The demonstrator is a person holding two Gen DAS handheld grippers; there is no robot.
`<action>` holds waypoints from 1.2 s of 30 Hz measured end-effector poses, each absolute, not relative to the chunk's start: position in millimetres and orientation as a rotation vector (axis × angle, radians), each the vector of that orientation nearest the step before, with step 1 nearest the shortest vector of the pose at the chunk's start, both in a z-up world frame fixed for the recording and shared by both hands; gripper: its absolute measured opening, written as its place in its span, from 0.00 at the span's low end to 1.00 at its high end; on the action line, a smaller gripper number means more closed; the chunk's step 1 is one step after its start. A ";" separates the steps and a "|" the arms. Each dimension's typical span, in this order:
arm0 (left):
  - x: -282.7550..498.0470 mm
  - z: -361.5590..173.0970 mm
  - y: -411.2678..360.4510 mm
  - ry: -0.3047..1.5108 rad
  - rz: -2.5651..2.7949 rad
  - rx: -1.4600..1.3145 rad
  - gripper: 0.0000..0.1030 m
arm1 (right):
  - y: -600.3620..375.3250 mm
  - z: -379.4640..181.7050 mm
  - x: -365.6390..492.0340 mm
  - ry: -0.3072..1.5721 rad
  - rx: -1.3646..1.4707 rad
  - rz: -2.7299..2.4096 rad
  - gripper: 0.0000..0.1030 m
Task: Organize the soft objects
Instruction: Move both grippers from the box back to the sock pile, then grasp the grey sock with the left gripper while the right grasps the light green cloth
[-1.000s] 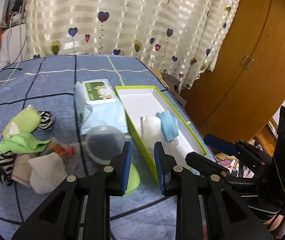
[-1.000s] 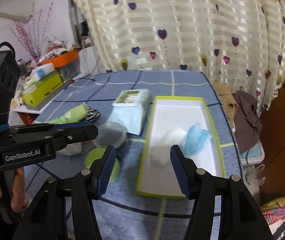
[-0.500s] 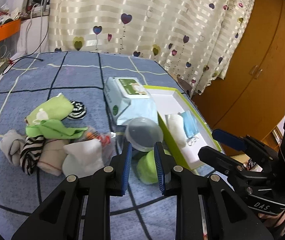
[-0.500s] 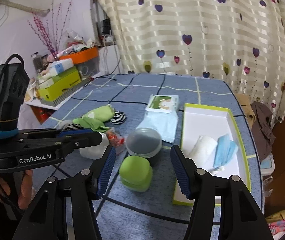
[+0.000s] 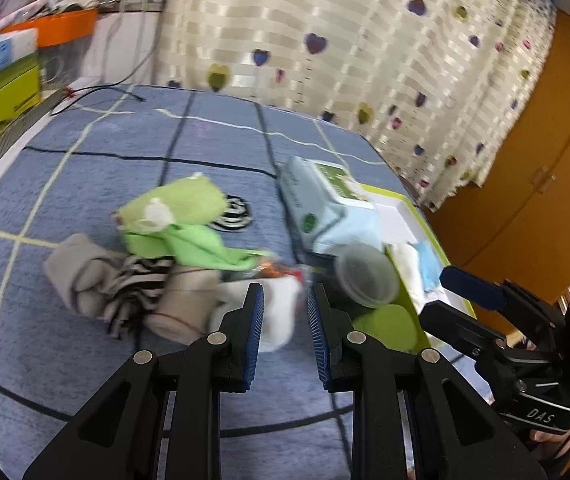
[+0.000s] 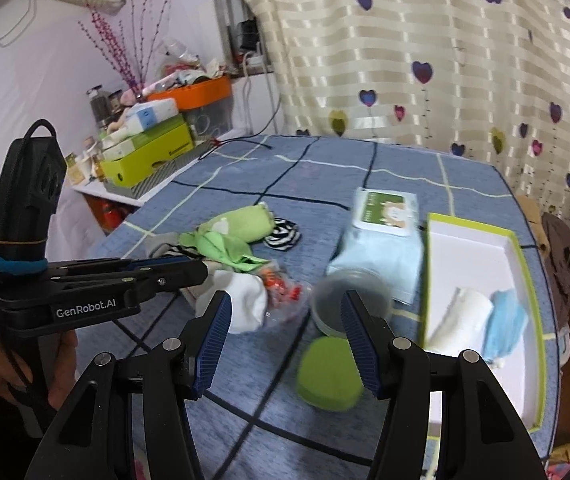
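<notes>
The pile of soft objects (image 5: 165, 264) lies on the blue table cloth (image 5: 85, 168); its white sock (image 6: 241, 304) sits at the near edge. At 3 o'clock from the pile stand a clear lidded tub (image 6: 345, 300) and a wipes pack (image 6: 381, 240). Further toward 3 o'clock, the green-rimmed tray (image 6: 525, 280) holds a white roll (image 6: 461, 316) and a blue mask (image 6: 505, 324). The left gripper (image 5: 285, 312) points at the white sock, fingers slightly parted and empty. The right gripper (image 6: 285, 332) hovers with fingers spread wide, holding nothing.
</notes>
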State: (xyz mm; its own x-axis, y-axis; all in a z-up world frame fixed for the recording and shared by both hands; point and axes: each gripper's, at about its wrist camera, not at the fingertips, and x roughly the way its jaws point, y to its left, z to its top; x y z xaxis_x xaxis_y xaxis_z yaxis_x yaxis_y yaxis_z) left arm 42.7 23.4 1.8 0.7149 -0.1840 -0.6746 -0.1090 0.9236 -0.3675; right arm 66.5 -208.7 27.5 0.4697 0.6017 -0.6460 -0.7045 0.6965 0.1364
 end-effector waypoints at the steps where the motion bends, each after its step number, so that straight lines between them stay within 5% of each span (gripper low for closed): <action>1: 41.7 1.2 28.1 0.777 -0.033 -0.406 0.23 | -201.4 26.8 67.5 0.728 -0.164 0.816 0.55; 18: 30.0 -18.0 109.8 0.743 0.090 -0.475 0.24 | -97.9 -4.8 93.7 0.815 -0.281 0.905 0.55; 25: 24.9 -28.2 141.8 0.731 0.146 -0.508 0.36 | -64.8 -27.2 108.6 0.868 -0.315 0.916 0.54; 27: 24.5 -31.8 149.0 0.734 0.166 -0.514 0.38 | -57.1 -32.5 112.7 0.879 -0.329 0.916 0.48; 31: 26.6 -44.6 161.3 0.765 0.180 -0.562 0.46 | -49.6 -39.5 118.8 0.897 -0.329 0.918 0.21; 36: 28.3 -57.8 170.8 0.791 0.200 -0.639 0.46 | -50.7 -36.0 119.5 0.877 -0.325 0.906 0.09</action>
State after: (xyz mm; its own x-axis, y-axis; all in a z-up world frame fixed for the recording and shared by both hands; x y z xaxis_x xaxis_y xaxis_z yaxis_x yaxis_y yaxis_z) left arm 28.3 170.8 -57.8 0.6957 -0.0653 -0.7154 -0.3970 0.7951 -0.4586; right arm 119.5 -50.7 -36.0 0.3111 0.5478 -0.7766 -0.7944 0.5985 0.1039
